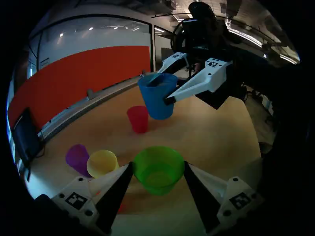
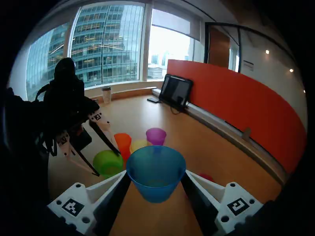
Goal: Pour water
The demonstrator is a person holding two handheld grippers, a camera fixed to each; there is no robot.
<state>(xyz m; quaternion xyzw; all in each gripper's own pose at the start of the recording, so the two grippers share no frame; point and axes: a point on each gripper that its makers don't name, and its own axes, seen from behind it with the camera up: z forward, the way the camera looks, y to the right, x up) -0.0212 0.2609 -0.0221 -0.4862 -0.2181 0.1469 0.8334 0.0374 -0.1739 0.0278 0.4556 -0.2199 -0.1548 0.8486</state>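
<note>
The right hand-held gripper (image 2: 156,173) is closed on the blue cup (image 2: 156,185), one finger pressing each side just under the rim. The cup is upright, mouth up, and lifted clear of the desk (image 1: 212,133). Whether it holds water cannot be told for sure.

The left hand-held gripper (image 1: 157,167) clamps the green cup (image 1: 158,179) the same way, also upright and low by the desk.

In the left gripper view the blue cup hangs ahead of and above the green one, well apart, with the red cup (image 1: 138,118) standing on the desk between them.

The pour likely depends on closing that gap. The blue rim has to come over the green mouth before the right hand tips it, and the red cup's nearness risks a bump.
</note>
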